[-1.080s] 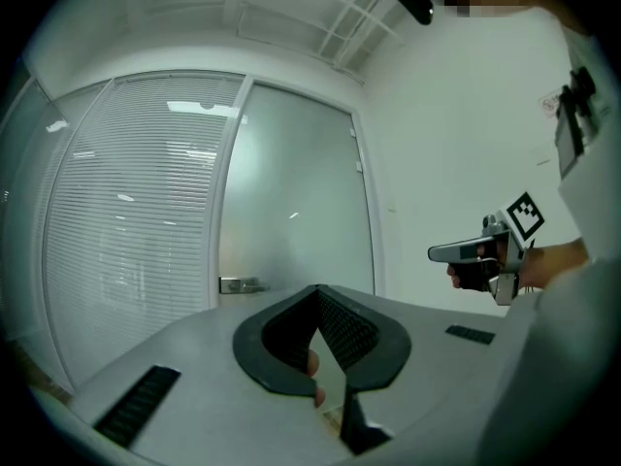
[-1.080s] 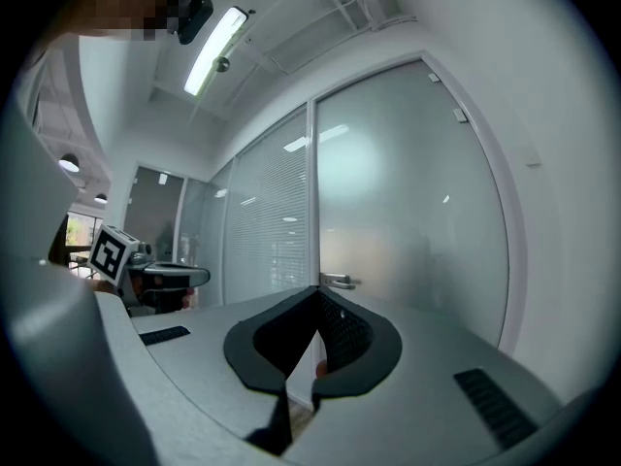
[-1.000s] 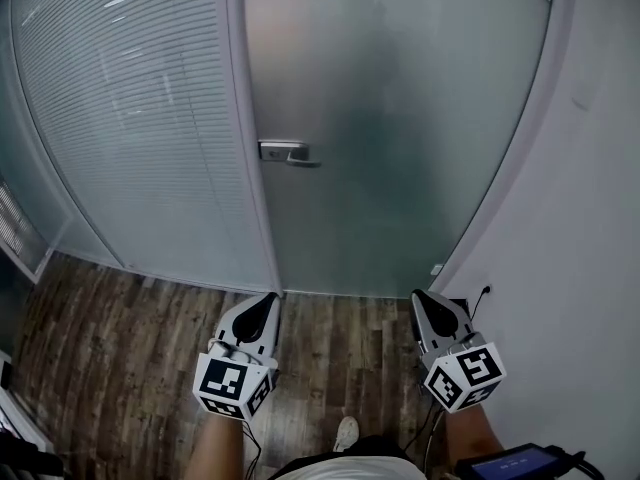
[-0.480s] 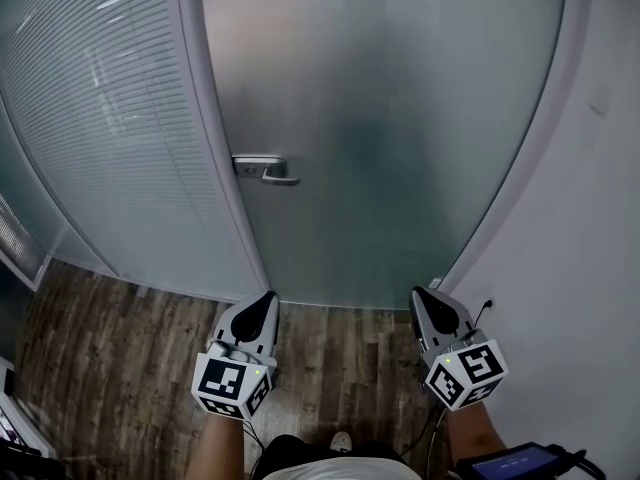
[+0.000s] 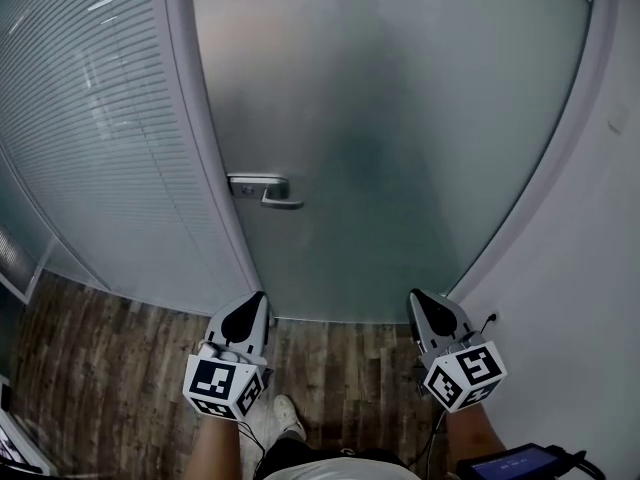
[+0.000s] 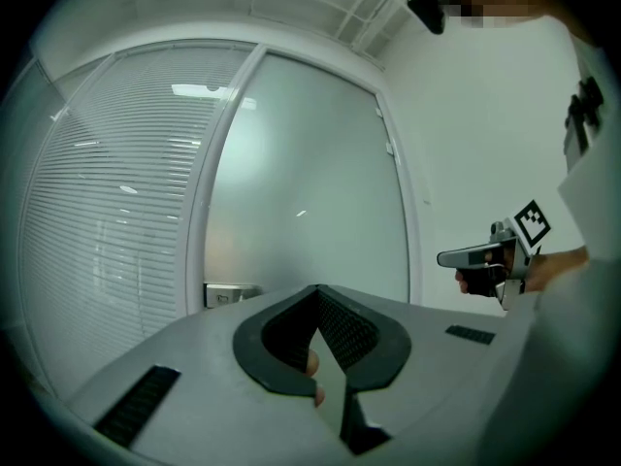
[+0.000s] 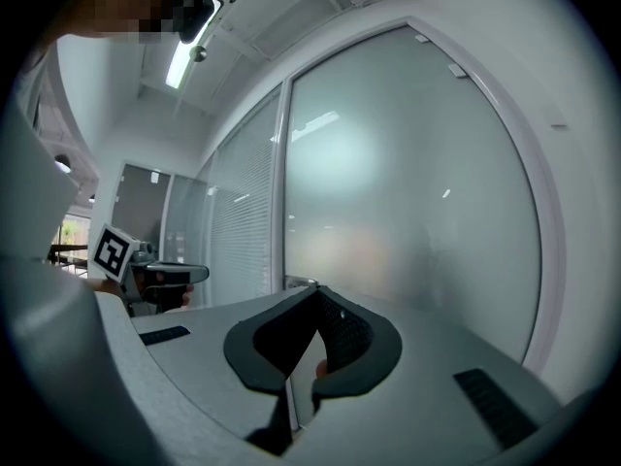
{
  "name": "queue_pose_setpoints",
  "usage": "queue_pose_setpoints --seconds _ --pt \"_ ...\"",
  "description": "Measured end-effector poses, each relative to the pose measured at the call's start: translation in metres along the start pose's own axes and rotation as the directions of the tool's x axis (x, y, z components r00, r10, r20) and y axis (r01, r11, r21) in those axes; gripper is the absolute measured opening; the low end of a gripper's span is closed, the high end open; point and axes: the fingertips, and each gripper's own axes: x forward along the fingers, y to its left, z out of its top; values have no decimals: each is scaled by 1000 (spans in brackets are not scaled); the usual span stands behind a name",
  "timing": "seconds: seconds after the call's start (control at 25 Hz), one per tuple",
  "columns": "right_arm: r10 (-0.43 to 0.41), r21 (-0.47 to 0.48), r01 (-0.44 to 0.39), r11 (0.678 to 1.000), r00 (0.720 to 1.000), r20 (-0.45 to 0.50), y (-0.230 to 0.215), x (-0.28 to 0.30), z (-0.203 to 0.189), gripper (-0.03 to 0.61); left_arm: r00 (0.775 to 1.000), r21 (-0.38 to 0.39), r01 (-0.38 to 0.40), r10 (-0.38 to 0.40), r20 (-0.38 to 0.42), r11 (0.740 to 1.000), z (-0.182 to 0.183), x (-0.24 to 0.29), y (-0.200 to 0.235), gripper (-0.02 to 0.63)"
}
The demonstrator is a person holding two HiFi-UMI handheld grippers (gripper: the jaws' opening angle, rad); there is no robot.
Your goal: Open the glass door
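The frosted glass door [image 5: 390, 138] stands closed ahead, in a pale frame. Its metal lever handle [image 5: 265, 190] sits at the door's left edge, pointing right. My left gripper [image 5: 258, 300] is low in the head view, below the handle and well short of it, jaws shut with nothing between them. My right gripper [image 5: 416, 297] is level with it near the door's right lower corner, also shut and empty. In the left gripper view the handle [image 6: 231, 293] shows just above the left gripper [image 6: 316, 288]. The right gripper view has the handle [image 7: 301, 282] behind the right gripper [image 7: 316, 290].
A glass panel with blinds [image 5: 90, 138] fills the left side. A white wall [image 5: 590, 268] closes the right, with a socket and cable [image 5: 488, 320] low on it. Wood flooring [image 5: 110, 348] lies below, with the person's shoe [image 5: 285, 414] between the arms.
Both grippers have come closer to the door together. The door now fills more of the head view and the handle has slid down in it. A foot has stepped forward.
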Motion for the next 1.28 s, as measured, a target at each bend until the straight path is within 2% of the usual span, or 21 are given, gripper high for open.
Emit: queue_pose_setpoints --seconds 0.32,0.76,0.96,1.28 --pt "-25 1 25 1000 1000 1 12 91 9 -2 999 15 36 -36 1 999 4 53 80 -2" --pt "-37 0 37 999 999 -10 41 197 -12 -2 999 14 47 -48 6 999 -16 94 184 -2" --pt "-12 -11 11 1000 999 -30 48 223 21 -2 1000 -15 30 -30 7 999 12 102 205 -2" --pt "23 -3 -23 1000 999 -32 37 245 26 -2 1000 -7 1 -1 -2 1000 18 116 208 -2"
